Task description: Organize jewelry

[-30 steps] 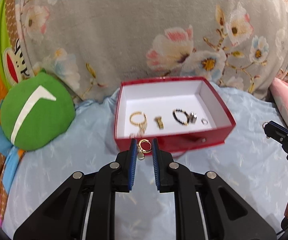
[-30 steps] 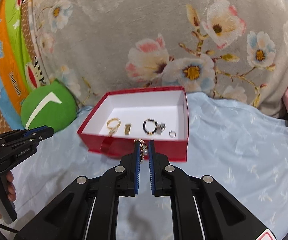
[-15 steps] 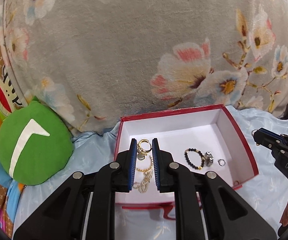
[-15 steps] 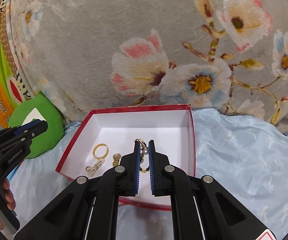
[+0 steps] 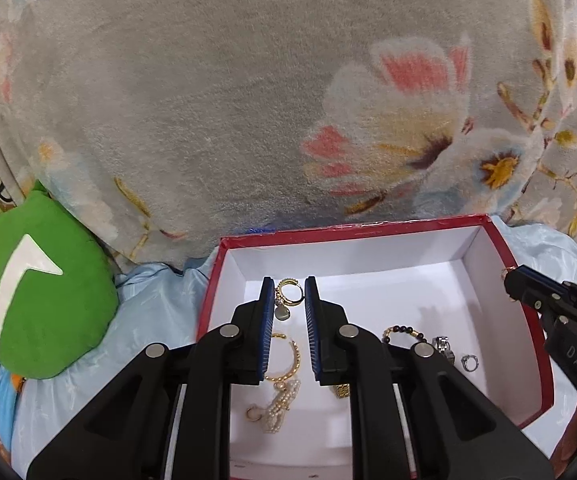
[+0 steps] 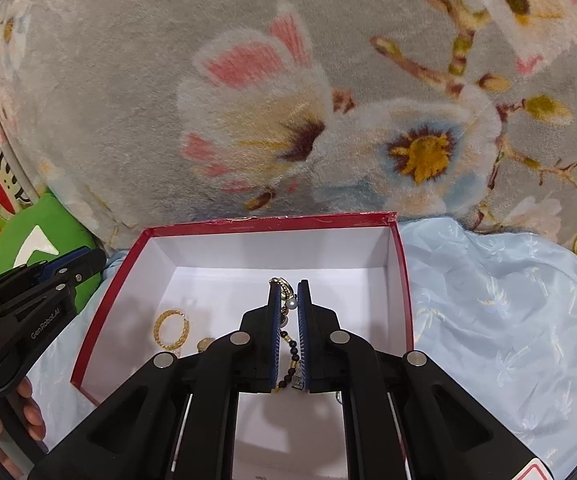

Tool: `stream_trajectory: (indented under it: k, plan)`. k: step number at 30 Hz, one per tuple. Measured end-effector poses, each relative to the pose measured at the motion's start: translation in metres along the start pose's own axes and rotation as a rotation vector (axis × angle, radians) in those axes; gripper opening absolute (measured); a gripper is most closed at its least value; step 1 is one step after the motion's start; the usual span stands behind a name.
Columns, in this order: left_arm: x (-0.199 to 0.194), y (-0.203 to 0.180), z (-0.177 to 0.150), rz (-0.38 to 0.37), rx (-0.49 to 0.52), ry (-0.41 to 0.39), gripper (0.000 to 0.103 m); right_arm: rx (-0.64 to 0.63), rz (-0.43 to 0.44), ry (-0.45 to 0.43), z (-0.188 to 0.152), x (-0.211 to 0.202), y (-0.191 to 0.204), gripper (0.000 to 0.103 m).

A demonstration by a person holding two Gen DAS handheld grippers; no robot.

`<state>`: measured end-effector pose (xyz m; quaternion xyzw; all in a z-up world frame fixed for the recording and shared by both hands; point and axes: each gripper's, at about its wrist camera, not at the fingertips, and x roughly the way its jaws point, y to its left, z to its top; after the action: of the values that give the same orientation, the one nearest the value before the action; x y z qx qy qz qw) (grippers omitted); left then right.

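A red box with a white inside [image 5: 504, 252] [image 6: 248, 226] lies on the blue sheet. My left gripper [image 5: 289, 288] is shut on a gold hoop earring with a round charm [image 5: 288, 294], held over the box's left part. My right gripper [image 6: 288, 292] is shut on a gold earring with a pearl [image 6: 286, 296], held over the box's middle. On the box floor lie a gold chain ring [image 5: 288, 364] [image 6: 171, 330], a pearl piece [image 5: 278, 404], a dark bead bracelet [image 5: 404, 330] [image 6: 291, 354], a silver ring [image 5: 469, 361] and a silver charm [image 5: 443, 346].
A grey flowered blanket [image 5: 248, 100] rises right behind the box. A green round cushion [image 5: 36, 284] lies left of the box. Blue sheet [image 6: 508, 320] spreads to the right. The right gripper's tip [image 5: 528, 288] shows over the box's right wall in the left wrist view.
Both grippers have moved forward from in front of the box to over its inside, each still holding its earring. The box now fills more of both views.
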<state>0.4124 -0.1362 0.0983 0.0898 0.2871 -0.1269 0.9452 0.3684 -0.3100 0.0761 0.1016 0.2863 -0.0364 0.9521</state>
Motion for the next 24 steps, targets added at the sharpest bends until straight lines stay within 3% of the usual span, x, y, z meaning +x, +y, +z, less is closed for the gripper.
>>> stream_trajectory:
  k: [11, 18, 19, 22, 24]
  plan:
    - [0.036, -0.002, -0.003, 0.032, -0.007, 0.028, 0.015, -0.006, -0.031, 0.005, 0.002, 0.027, -0.008, 0.007]
    - [0.042, -0.003, -0.003, 0.045, -0.017, -0.002, 0.016, -0.003, -0.043, -0.001, 0.002, 0.035, -0.012, 0.008]
    - [0.041, -0.003, -0.002, 0.05, -0.027, -0.011, 0.018, -0.005, -0.05, -0.009, 0.002, 0.035, -0.012, 0.008]
    - [0.041, -0.001, -0.001, 0.056, -0.047, -0.019, 0.043, -0.012, -0.063, -0.03, 0.001, 0.033, -0.012, 0.016]
    - [0.039, -0.001, -0.002, 0.061, -0.049, -0.031, 0.045, -0.004, -0.06, -0.042, 0.0, 0.031, -0.014, 0.019]
